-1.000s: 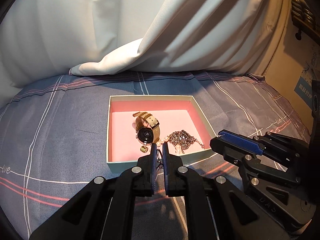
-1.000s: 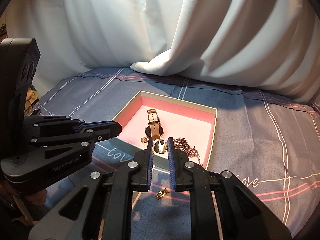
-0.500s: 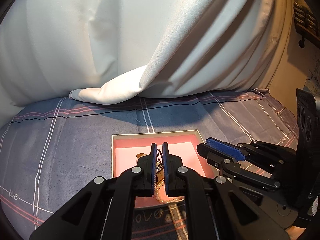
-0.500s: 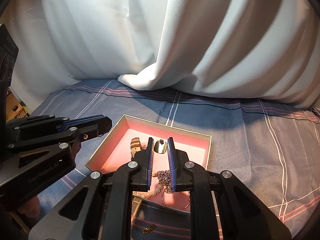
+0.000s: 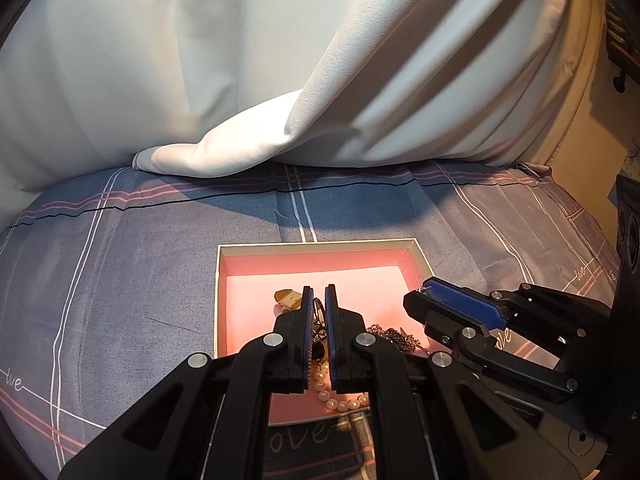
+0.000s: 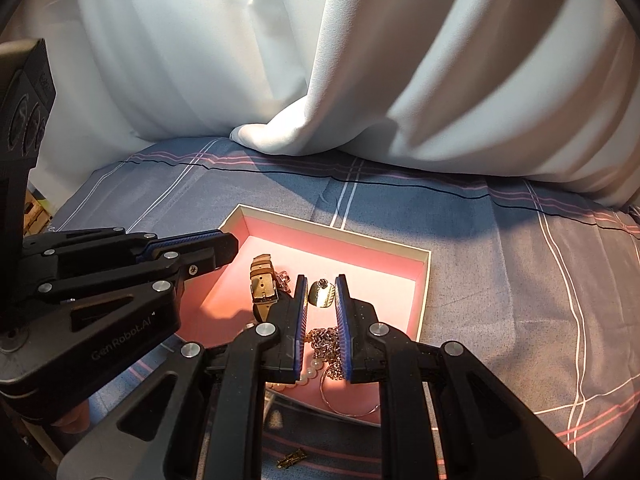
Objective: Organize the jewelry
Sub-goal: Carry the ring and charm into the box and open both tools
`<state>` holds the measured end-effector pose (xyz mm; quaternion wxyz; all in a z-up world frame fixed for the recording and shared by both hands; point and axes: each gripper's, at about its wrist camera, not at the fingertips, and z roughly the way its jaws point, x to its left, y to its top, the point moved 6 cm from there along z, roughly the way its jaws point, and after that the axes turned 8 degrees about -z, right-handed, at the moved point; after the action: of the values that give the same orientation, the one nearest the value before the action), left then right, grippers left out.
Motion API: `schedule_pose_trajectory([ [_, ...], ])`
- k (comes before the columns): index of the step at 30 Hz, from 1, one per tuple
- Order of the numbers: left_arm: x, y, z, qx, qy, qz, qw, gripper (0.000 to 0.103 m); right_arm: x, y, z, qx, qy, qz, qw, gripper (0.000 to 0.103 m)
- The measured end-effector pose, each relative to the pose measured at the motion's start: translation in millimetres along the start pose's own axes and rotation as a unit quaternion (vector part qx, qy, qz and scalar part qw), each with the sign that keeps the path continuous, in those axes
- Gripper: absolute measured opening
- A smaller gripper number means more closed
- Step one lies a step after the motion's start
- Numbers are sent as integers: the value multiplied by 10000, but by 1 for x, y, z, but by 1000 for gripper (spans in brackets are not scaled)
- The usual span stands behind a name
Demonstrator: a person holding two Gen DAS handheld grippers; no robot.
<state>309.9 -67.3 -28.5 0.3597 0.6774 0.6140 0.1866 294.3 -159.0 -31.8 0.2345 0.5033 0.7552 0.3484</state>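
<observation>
A shallow box with a pink lining [image 5: 304,270] [image 6: 344,242] lies on the bed. In it are a watch with a tan strap [image 6: 263,286] [image 5: 289,297], a pearl string [image 5: 334,396] [image 6: 310,368], a metal chain [image 6: 325,338] [image 5: 394,338] and a thin ring [image 6: 348,410]. My left gripper [image 5: 319,300] hangs over the box, shut on a thin dark item [image 5: 319,322]. My right gripper [image 6: 321,284] hangs over the box beside it, slightly parted, with a gold pendant [image 6: 322,295] between its fingers; the grip looks loose.
A small gold piece [image 6: 292,458] lies on the blue-grey plaid bedsheet [image 5: 140,280] in front of the box. A white curtain [image 5: 280,80] hangs along the back and folds onto the bed. The bed's edges fall off at left and right.
Both grippers moved forward until they hang over the box, each carrying its item. The right gripper's fingers have parted slightly around the gold pendant.
</observation>
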Motion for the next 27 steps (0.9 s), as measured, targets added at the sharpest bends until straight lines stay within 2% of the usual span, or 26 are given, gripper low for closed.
schedule_pose_trajectory([
  [13,4,-3,12,133,79,-44,9999,6,0,-4,8,131,-17,-15,9999,15],
  [22,5,-6,18,276,-31,-191,9994,9,-2,-14,13,333,-43,-25,9994,17],
  [23,6,-6,17,298,-44,-255,9992,25,-2,-17,13,374,-104,-70,9992,28],
  [24,8,-6,15,292,-56,-336,9990,55,-2,-20,11,383,-167,-113,9991,40],
  [25,10,-5,11,227,-100,-419,9988,67,-1,-23,8,348,-217,-144,9991,63],
  [26,11,-4,5,117,-200,-481,9986,75,-1,-27,3,294,-248,-172,9991,68],
  [27,12,-4,-1,34,-275,-495,9984,80,0,-32,-1,278,-284,-193,9990,68],
])
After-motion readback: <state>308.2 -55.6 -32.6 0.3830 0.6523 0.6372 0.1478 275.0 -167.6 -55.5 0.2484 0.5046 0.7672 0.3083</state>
